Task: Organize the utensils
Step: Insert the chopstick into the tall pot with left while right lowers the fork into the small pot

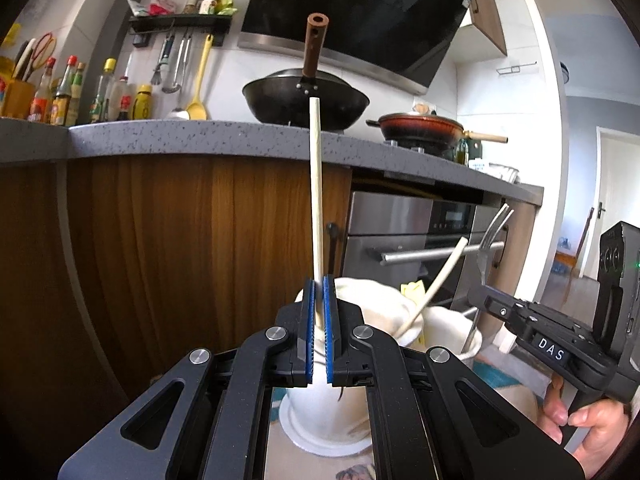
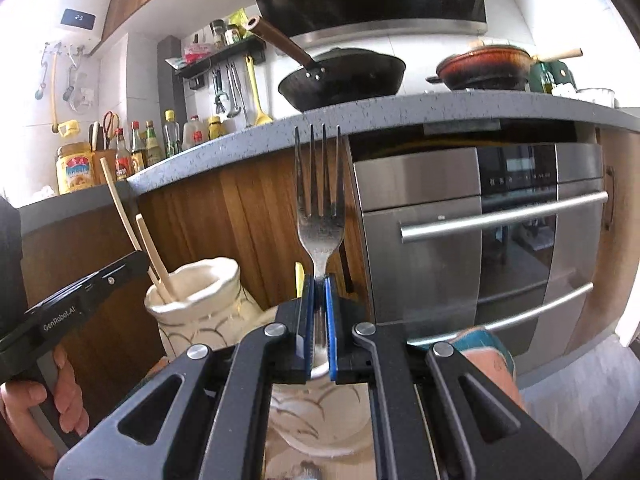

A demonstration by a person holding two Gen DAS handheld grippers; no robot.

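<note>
My left gripper (image 1: 319,280) is shut on a pale wooden chopstick (image 1: 316,192) that stands upright, its lower end inside a cream ceramic jar (image 1: 376,308). A second chopstick (image 1: 436,284) leans in that jar. My right gripper (image 2: 319,280) is shut on a metal fork (image 2: 320,208), tines up, over a second cream jar (image 2: 320,412). In the right wrist view the first jar (image 2: 200,300) with both chopsticks (image 2: 156,260) stands to the left, with the left gripper (image 2: 132,262) at it. In the left wrist view the right gripper (image 1: 478,294) holds the fork (image 1: 486,248) at the right.
A grey countertop (image 1: 200,136) with a black wok (image 1: 306,100) and a red pan (image 1: 420,126) runs behind. Bottles (image 1: 60,96) stand at its left. Wooden cabinet fronts (image 1: 160,232) and a steel oven (image 2: 480,232) lie beyond the jars.
</note>
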